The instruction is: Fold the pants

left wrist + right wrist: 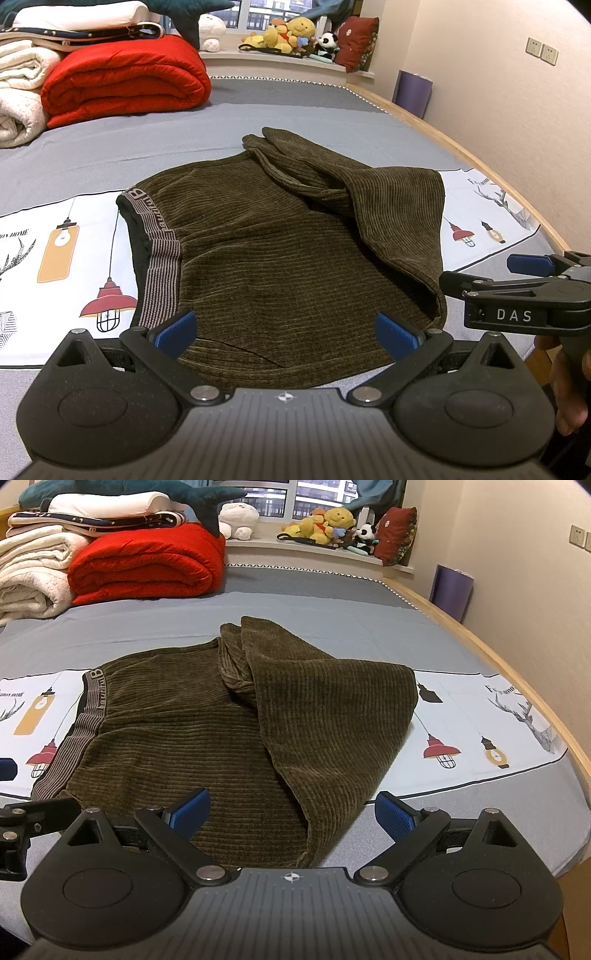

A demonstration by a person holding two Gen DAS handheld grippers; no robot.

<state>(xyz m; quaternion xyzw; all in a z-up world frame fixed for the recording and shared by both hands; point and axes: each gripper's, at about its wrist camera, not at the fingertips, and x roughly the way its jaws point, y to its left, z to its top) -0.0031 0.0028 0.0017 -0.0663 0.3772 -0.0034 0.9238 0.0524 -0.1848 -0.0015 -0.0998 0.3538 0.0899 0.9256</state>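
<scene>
The brown pants (pixel 280 236) lie folded on the bed (pixel 229 110), just ahead of both tongs. The left tongs (pixel 286 334) and the right tongs (pixel 291 812) are spread wide, holding nothing.

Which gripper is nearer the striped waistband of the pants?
Left. The left gripper sits at the near hem beside the waistband's lower end; the right gripper is further along the pants, by the folded-over leg.

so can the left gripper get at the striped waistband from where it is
Probably yes. The left gripper is open above the near edge of the pants, and the waistband lies exposed just to its left, with nothing on it. The right gripper sits on the far side.
</scene>
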